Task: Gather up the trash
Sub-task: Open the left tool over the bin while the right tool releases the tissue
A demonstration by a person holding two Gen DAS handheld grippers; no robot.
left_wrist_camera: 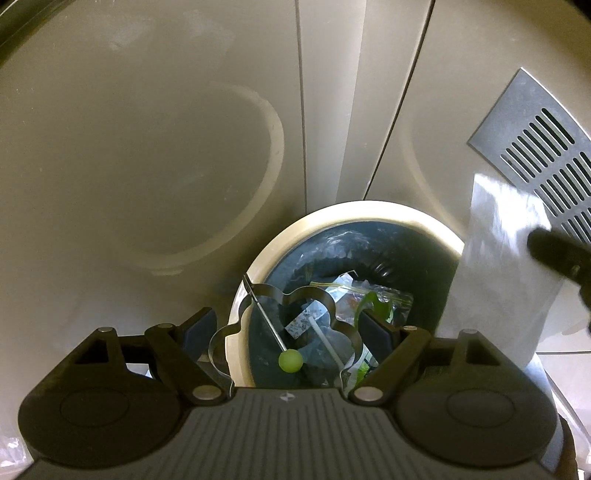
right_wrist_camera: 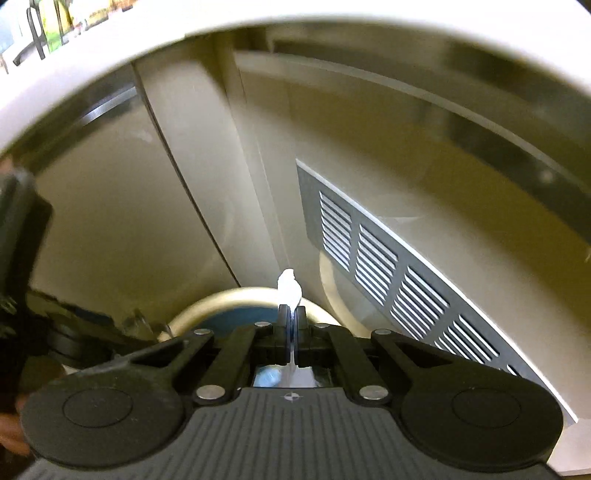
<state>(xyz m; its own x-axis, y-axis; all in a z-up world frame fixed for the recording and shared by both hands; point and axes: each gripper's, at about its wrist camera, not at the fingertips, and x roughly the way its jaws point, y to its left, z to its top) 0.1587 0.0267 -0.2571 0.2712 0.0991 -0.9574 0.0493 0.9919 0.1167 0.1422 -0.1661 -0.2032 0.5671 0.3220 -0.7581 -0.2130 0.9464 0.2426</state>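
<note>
My left gripper (left_wrist_camera: 291, 328) points down over a round bin (left_wrist_camera: 369, 208) with a cream rim and a dark liner. Its wide-set jaws are shut on a flower-shaped metal ring mould (left_wrist_camera: 314, 291), whose thin wire handle ends in a green ball (left_wrist_camera: 290, 361). Clear wrappers and green scraps (left_wrist_camera: 369, 299) lie inside the bin. My right gripper (right_wrist_camera: 291, 314) is shut on a thin clear plastic sheet (right_wrist_camera: 289, 286), just right of the bin rim (right_wrist_camera: 221, 295). The left wrist view shows that sheet (left_wrist_camera: 498, 258) hanging beside the bin, below a dark fingertip (left_wrist_camera: 554, 254).
Cream cabinet doors (left_wrist_camera: 184, 147) stand behind the bin. A grey slotted vent panel (right_wrist_camera: 388, 266) runs along the base at the right, also in the left wrist view (left_wrist_camera: 546, 158). A white counter edge (right_wrist_camera: 295, 14) arches overhead. The left gripper's body (right_wrist_camera: 22, 229) fills the left edge.
</note>
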